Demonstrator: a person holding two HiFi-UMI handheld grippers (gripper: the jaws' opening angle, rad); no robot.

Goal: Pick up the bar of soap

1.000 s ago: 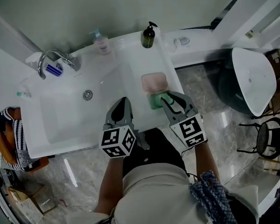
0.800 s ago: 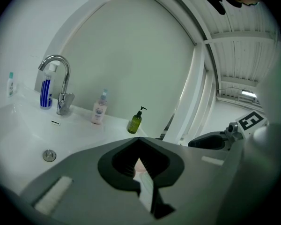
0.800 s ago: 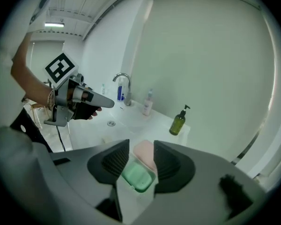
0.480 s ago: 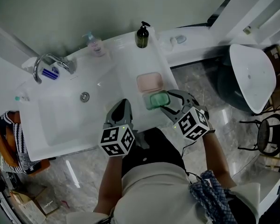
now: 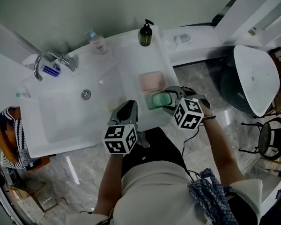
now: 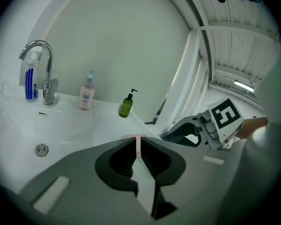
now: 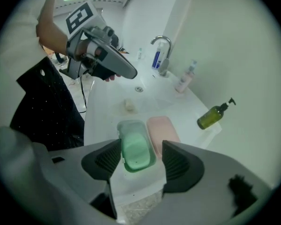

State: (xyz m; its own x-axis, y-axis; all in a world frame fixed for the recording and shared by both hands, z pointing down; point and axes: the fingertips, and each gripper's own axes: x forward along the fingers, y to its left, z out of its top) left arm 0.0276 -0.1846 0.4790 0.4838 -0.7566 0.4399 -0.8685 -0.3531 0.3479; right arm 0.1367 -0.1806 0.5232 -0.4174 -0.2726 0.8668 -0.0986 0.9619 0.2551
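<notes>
Green soap in its dish, front right corner of the worktop.
The soap (image 7: 136,156), a pale green rounded bar, lay flat in a clear dish (image 7: 129,125), its long axis along the front edge, with a pink dish (image 5: 152,82) just behind. The right gripper (image 7: 141,159) had just been opening, its jaws wide with the soap showing untouched in their gap. The left gripper (image 6: 137,143) was clenched and empty.

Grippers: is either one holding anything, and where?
Nothing. The right gripper, its jaws just opening, frames the soap without touching it; the left gripper is shut and empty.
</notes>
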